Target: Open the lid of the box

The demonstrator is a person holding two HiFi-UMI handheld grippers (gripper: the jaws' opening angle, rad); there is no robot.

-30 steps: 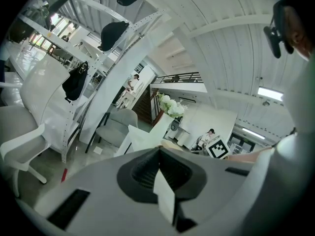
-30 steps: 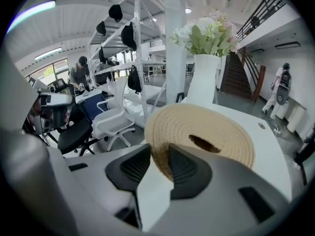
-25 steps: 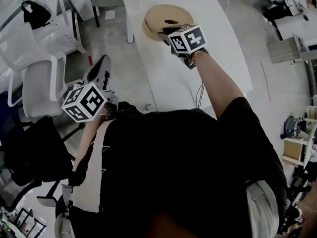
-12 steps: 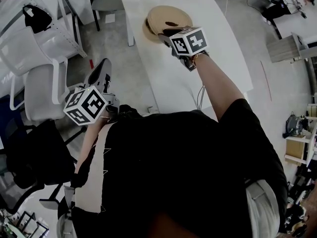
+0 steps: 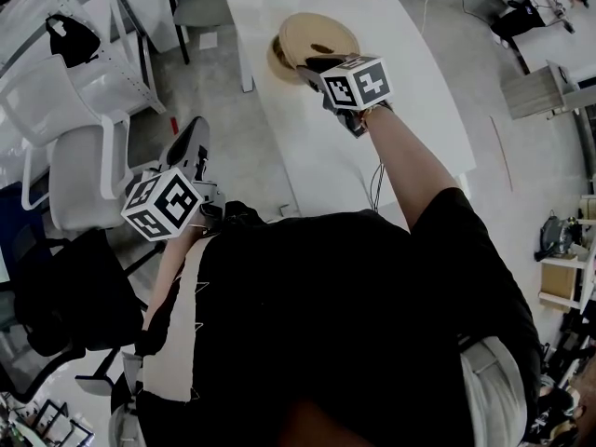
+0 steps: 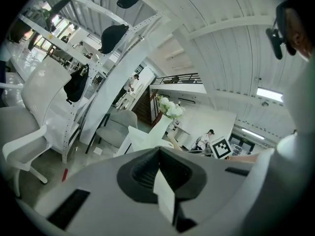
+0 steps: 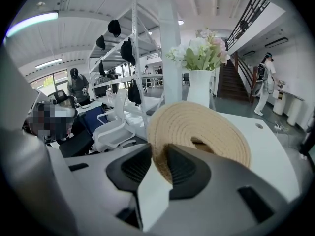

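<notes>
While right gripper [image 7: 158, 152], jaws just closing, clamps lid [image 7: 209, 126] | left gripper [image 6: 158, 152] together | vase [image 7: 201, 88] behind

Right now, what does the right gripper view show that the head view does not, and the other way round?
Only the right gripper view shows the right gripper's jaws astride the rim of the woven lid, pressing on it after just closing further. It also shows a vase of flowers behind the lid. Only the head view shows the left gripper, held off the table beside the person's torso, and the white chairs. Both views show the lid and the white table.
</notes>
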